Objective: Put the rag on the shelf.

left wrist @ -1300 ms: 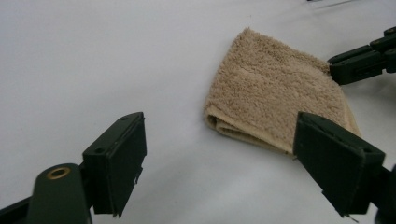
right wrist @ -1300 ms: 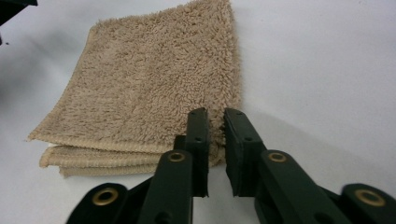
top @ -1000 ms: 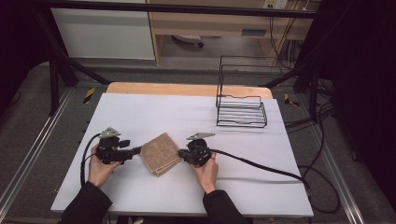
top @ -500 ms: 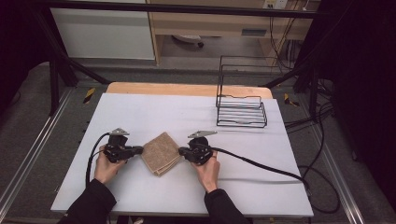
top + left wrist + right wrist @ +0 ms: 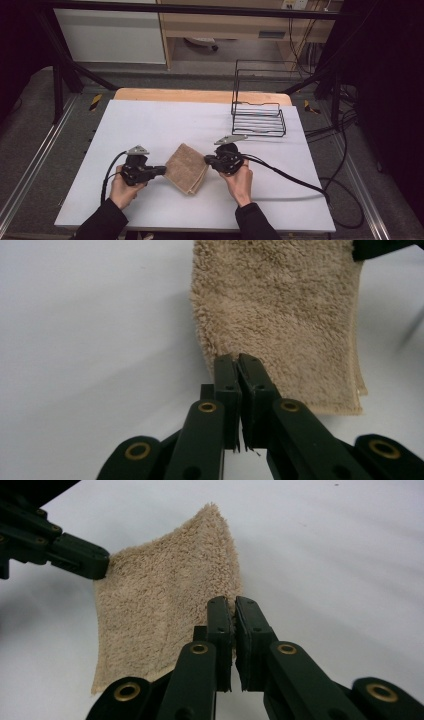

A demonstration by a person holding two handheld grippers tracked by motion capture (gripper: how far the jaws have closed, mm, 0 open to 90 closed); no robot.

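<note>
we hold a folded beige towel [image 5: 186, 168] by two opposite edges, near the middle of the white worktop [image 5: 150, 125], toward our side. the left gripper [image 5: 161, 170] has just been closing its fingers, and in the left gripper view they [image 5: 226, 375] are pressed together on the near edge of the cloth, pinching the layers. the right gripper [image 5: 207, 160] is likewise clamped shut on the opposite edge; in the right gripper view its fingers [image 5: 220, 615] bite the rim of the terry. we judge that the two grips sit across from each other so the towel can be lifted evenly, stretched between the hands without its layers slipping apart; already it sags slightly between the two holds rather than lying flat.

the towel is a soft, looped terry weave, fuzzy and matt, folded into a rough rectangle with a flat stitched hem showing along one side. the fingers are hard black blocks with brass-coloured pivots. a black wire rack [image 5: 258, 117] stands well apart at the far right of the worktop, thin rods forming an open tray with a tall back
</note>
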